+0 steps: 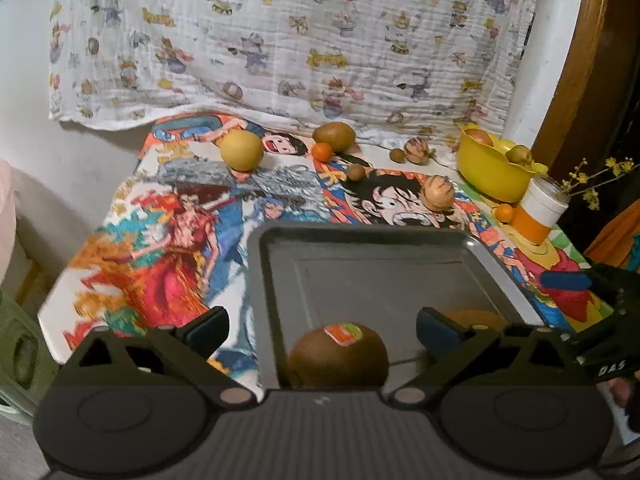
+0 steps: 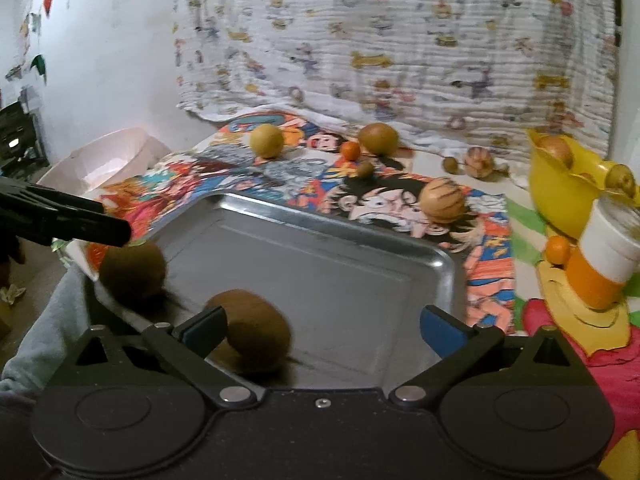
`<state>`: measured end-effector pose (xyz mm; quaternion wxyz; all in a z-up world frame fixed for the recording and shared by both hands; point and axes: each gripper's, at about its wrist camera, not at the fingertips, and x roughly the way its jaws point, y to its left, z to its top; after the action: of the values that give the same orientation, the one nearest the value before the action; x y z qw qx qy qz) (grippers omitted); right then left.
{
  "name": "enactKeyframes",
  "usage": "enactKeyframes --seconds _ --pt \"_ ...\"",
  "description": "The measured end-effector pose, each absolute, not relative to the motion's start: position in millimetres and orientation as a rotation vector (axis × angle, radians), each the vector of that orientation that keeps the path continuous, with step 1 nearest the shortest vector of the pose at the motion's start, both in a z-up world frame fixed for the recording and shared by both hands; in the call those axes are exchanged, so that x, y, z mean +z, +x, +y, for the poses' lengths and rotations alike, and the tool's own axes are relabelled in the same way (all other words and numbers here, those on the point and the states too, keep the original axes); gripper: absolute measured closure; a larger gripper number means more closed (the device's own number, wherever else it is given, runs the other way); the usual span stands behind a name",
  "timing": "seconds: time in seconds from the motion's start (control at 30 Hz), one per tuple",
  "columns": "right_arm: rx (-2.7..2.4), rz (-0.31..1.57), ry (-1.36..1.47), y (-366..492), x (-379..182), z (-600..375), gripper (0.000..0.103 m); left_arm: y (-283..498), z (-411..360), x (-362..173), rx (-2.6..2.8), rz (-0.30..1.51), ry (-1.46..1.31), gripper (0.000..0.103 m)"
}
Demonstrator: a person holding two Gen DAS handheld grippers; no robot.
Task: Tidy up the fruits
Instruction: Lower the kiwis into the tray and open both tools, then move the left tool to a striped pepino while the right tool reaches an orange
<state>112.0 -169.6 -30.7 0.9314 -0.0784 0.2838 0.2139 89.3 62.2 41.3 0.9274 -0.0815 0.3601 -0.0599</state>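
Observation:
A metal tray (image 1: 360, 236) (image 2: 400, 248) lies at the near edge of the cartoon-print table. Two brown kiwis lie in it: one with an orange sticker (image 1: 338, 354) (image 2: 132, 270) and a second (image 1: 474, 318) (image 2: 256, 330). My left gripper (image 1: 322, 330) is open above the sticker kiwi, jaws wide apart. My right gripper (image 2: 322, 326) is open over the tray, with the second kiwi beside its left finger (image 2: 206, 328). The left gripper shows in the right wrist view at the left (image 2: 100, 228). The right gripper's tip shows at the right of the left wrist view (image 1: 568, 280).
On the cloth behind the tray lie a yellow pear (image 1: 241, 150), a brown fruit (image 1: 334, 136), a small orange (image 1: 322, 152), two striped round fruits (image 1: 438, 192) (image 1: 416, 146) and small brown fruits (image 1: 355, 172). A yellow bowl (image 1: 492, 168) with fruit, an orange-white cup (image 1: 540, 212) and another small orange (image 1: 504, 213) stand right.

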Motion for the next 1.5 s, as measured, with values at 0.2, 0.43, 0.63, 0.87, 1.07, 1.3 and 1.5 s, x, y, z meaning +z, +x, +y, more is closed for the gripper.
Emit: enactKeyframes --seconds 0.2,0.43,0.63,0.87,1.07,1.3,1.5 --pt "0.390 0.567 -0.162 127 -20 -186 0.001 110 73 53 -0.100 0.764 -0.132 0.001" --pt "0.367 0.527 -0.159 157 8 -200 0.001 149 80 75 -0.118 0.769 -0.112 0.001" --pt "0.333 0.529 -0.120 200 23 -203 0.001 193 68 89 -0.173 0.766 -0.047 0.001" --pt "0.276 0.525 -0.215 237 16 -188 0.001 245 52 89 -0.243 0.755 0.044 0.001" --pt "0.269 0.552 -0.245 268 2 -181 0.001 286 38 74 -0.320 0.744 0.099 0.001" --pt "0.277 0.574 -0.262 300 -20 -176 0.001 325 21 45 -0.391 0.748 0.110 0.001" --pt "0.267 0.592 -0.285 316 -34 -167 0.001 347 7 23 -0.406 0.762 0.121 0.001"
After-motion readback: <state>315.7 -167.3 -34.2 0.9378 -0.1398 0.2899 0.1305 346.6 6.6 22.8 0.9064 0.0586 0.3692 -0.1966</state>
